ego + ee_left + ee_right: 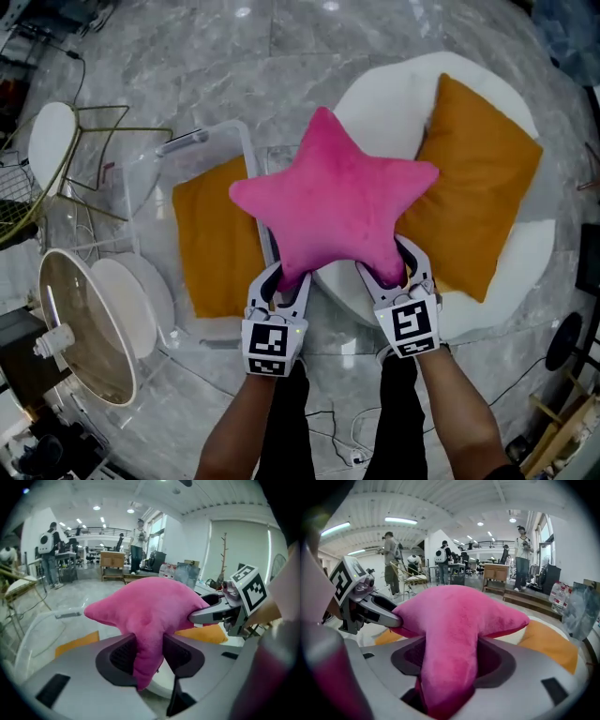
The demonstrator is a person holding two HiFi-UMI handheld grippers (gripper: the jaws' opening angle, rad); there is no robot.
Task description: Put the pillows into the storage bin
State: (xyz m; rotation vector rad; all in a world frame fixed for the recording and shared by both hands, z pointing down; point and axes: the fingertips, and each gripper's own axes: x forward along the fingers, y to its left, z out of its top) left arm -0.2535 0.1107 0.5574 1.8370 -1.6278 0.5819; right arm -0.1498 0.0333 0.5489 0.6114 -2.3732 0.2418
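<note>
Room: storage bin (248, 141) rim beneath star pillow (333, 211), orange pillow (211, 244) inside
Left gripper (286, 279): clamped on one lower point
Right gripper (386, 272): clamped on the other

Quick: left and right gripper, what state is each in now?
Left gripper: shut on one lower arm of the pink plush star-shaped pillow.
Right gripper: shut on the same pillow's other lower arm.

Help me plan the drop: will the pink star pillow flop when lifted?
Probably soft: the pink star pillow pinches thin where the left hand-held gripper and right hand-held gripper clamp its lower arms. Likely light and shape-holding: its other arms stand out without drooping.
</note>
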